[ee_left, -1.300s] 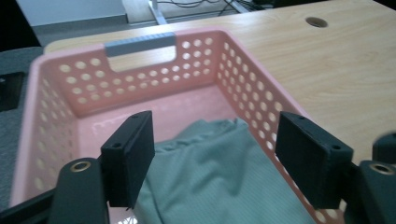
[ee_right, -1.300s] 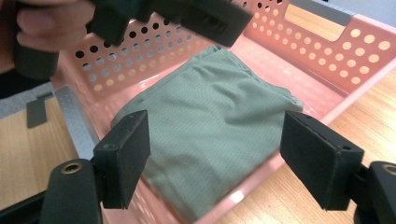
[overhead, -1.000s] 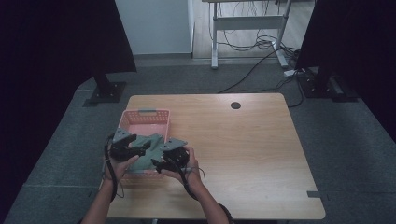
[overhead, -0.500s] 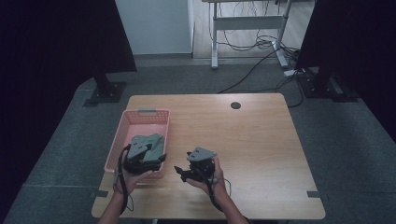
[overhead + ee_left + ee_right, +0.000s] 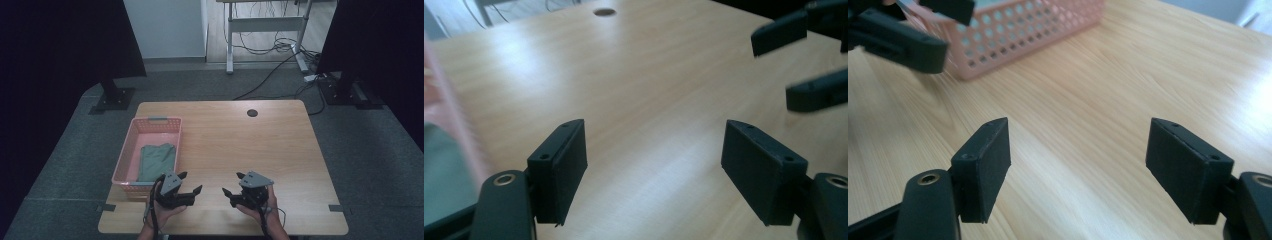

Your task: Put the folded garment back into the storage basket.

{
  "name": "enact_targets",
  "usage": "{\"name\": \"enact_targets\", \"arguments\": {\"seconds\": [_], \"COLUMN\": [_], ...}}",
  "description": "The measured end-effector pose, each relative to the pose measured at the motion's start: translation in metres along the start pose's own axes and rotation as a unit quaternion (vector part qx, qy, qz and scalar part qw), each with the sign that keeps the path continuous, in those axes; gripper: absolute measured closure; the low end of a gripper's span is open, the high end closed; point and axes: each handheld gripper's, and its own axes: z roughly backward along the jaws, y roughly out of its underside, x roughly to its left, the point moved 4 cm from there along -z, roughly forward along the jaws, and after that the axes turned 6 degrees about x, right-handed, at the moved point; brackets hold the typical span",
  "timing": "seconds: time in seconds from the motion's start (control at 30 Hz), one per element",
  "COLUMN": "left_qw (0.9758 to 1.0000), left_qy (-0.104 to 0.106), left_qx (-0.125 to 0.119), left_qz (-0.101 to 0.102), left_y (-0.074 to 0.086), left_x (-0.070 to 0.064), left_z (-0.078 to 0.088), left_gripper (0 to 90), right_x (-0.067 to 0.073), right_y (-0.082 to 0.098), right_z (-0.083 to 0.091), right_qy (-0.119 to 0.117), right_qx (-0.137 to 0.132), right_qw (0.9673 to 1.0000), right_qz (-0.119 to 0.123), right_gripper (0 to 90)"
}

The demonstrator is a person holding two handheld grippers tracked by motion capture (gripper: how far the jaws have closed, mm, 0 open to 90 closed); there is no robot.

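Green cloth point(image 5: 156, 160) lies folded inside the pink basket point(image 5: 131, 137), toward its near end. Left gripper point(image 5: 192, 183) hovers just beside the basket's near corner, right gripper point(image 5: 232, 184) farther out over the table point(image 5: 280, 150); both have jaws apart, empty. Judging by this, parking them low and level suits best.

The right gripper point(image 5: 1078, 170) has its jaws wide apart above the bare table point(image 5: 1128, 75). Far left stands a pink basket point(image 5: 1023, 35), with the left gripper point(image 5: 908, 30) beside it.
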Motion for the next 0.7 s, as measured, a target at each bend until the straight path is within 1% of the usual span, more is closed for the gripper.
{"name": "enact_targets", "arguments": {"seconds": [0.1,0.17,0.4,0.53,0.6,0.7], "left_qw": [1.0000,0.9999,0.9992,0.9991,0.9992,0.9993], "left_qy": [0.002,0.005,0.033,0.027,0.028,0.022], "left_qx": [0.009,0.010,0.024,0.033,0.030,0.029], "left_qz": [-0.004,-0.004,0.003,-0.002,0.003,0.002], "left_y": [0.009,0.013,0.028,0.033,0.034,0.036], "left_x": [-0.012,-0.019,-0.038,-0.041,-0.041,-0.039], "left_z": [-0.008,-0.012,-0.026,-0.031,-0.031,-0.031], "left_gripper": [25.9,25.9,26.3,26.4,26.4,26.2], "right_x": [-0.006,-0.009,-0.017,-0.018,-0.019,-0.020], "right_y": [0.014,0.023,0.048,0.058,0.062,0.067], "right_z": [0.008,0.013,0.027,0.029,0.030,0.031], "right_qy": [0.009,0.014,0.031,0.033,0.032,0.032], "right_qx": [0.003,0.006,0.010,0.013,0.014,0.015], "right_qw": [0.9999,0.9998,0.9992,0.9989,0.9988,0.9985], "right_qz": [-0.008,-0.012,-0.023,-0.031,-0.035,-0.043], "right_gripper": [25.5,25.4,25.3,24.3,23.4,21.5]}}
